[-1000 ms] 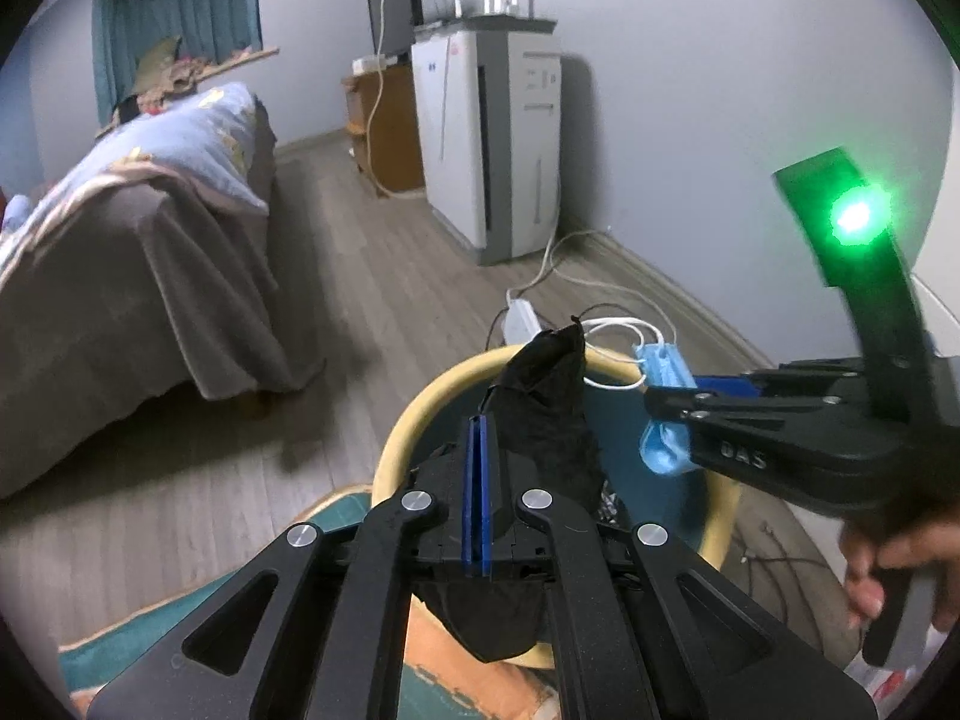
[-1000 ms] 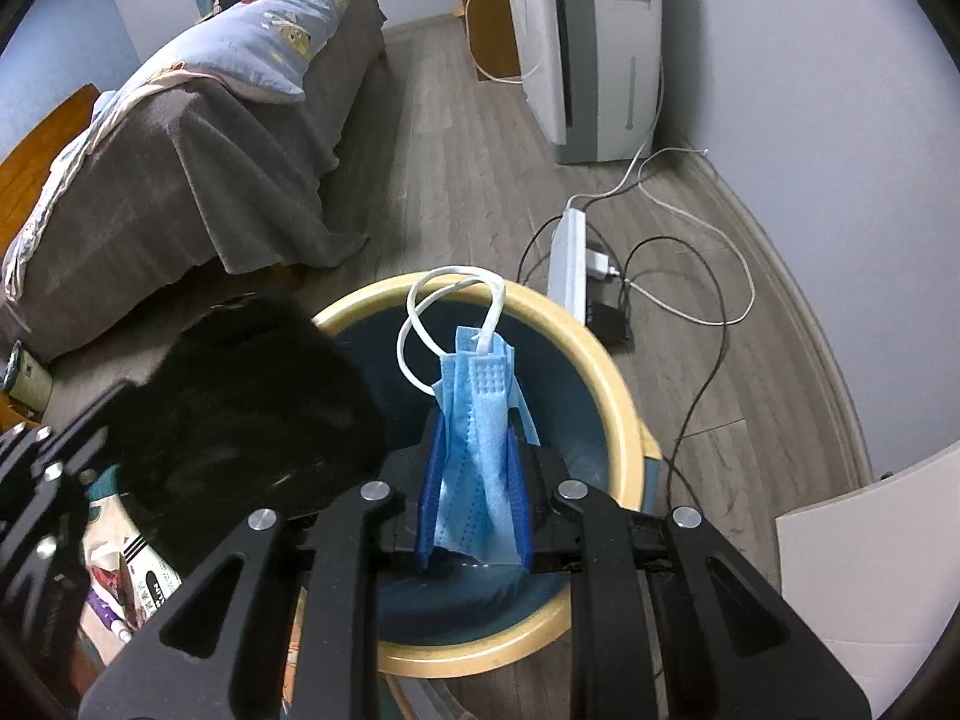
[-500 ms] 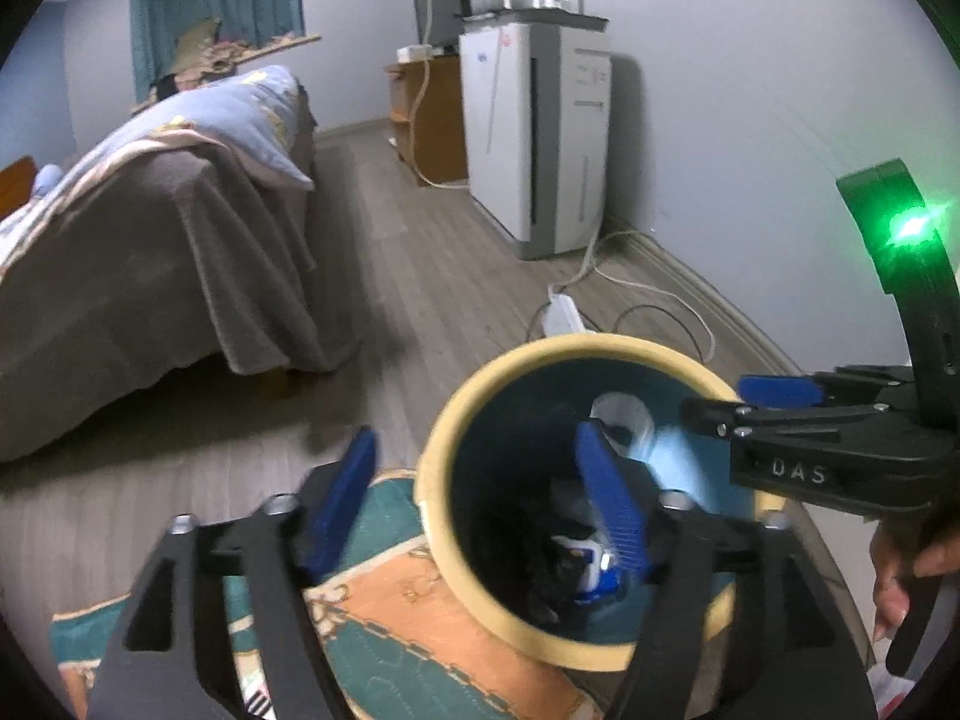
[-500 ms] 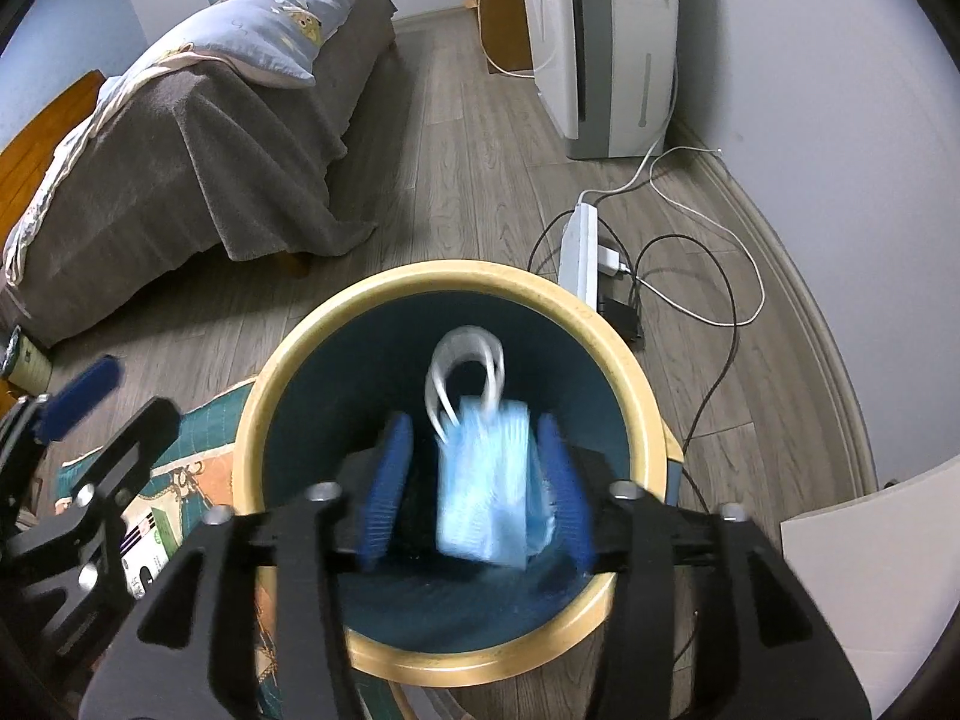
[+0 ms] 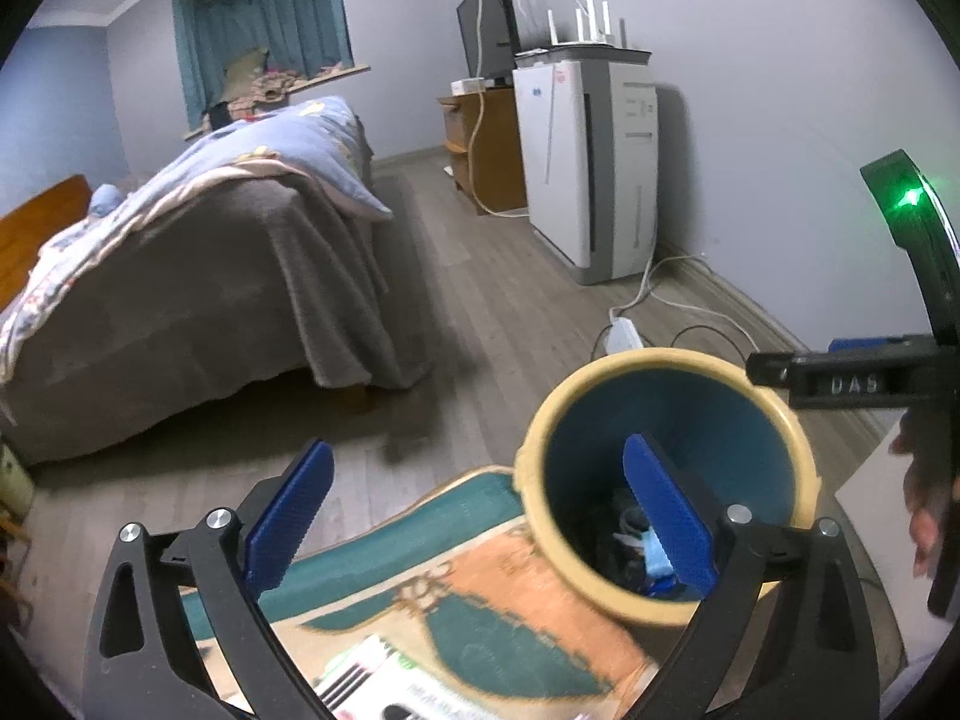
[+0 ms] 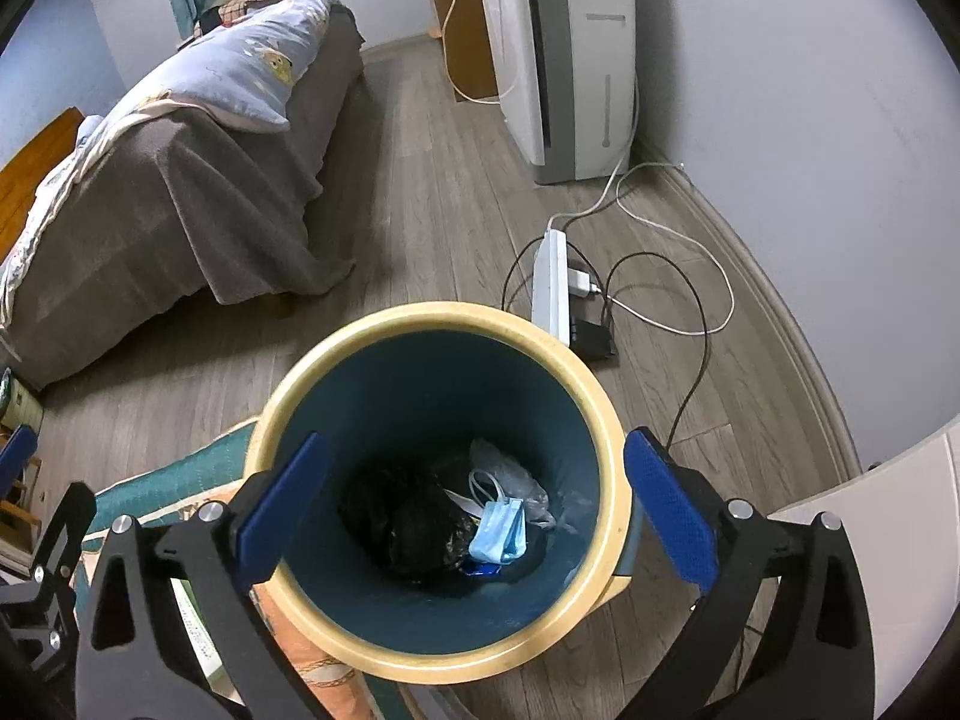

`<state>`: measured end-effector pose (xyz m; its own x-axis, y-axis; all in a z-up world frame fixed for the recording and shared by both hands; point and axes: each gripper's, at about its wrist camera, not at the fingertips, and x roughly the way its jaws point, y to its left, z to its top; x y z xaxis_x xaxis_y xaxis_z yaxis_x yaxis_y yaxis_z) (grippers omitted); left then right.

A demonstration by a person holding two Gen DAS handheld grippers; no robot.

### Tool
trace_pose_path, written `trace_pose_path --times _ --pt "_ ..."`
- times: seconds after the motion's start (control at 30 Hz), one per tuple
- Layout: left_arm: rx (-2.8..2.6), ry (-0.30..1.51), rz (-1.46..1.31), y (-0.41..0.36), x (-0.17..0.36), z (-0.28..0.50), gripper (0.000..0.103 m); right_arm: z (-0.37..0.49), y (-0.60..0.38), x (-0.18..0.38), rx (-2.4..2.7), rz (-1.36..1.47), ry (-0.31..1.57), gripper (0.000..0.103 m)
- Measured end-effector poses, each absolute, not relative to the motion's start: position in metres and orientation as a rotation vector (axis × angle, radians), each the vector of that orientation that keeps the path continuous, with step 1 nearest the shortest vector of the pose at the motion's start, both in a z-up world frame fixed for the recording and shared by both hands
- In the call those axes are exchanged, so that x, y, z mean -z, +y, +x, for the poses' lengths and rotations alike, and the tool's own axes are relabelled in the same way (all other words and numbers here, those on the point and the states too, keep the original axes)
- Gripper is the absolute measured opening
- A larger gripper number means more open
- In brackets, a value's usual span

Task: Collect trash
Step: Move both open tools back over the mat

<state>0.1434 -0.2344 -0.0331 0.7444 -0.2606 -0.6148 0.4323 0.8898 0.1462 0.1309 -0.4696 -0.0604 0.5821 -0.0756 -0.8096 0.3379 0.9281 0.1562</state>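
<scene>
Beside bin (image 6: 312, 636), rug (image 5: 480, 618) and power strip (image 6: 552, 282)

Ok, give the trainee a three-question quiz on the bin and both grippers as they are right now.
1. True or false: the blue face mask lies inside the trash bin.
2. Are the fingers of the right gripper open or shut?
3. What lies left of the mask in the bin: A) a crumpled black bag, B) a red can, C) a green bottle?

Key: 1 true; 2 open, as are those of the left gripper; 3 A.
</scene>
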Motion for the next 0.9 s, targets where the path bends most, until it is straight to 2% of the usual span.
trace_pose_path --times 0.63,0.9 --pt "0.191 0.606 0.216 -0.085 -0.023 0.067 0.098 0.121 -0.350 -0.005 0.047 0.104 0.852 0.097" --pt "0.055 0.650 0.132 -0.011 -0.004 0.052 0.098 0.119 -0.301 -0.002 -0.010 0.024 0.885 0.097"
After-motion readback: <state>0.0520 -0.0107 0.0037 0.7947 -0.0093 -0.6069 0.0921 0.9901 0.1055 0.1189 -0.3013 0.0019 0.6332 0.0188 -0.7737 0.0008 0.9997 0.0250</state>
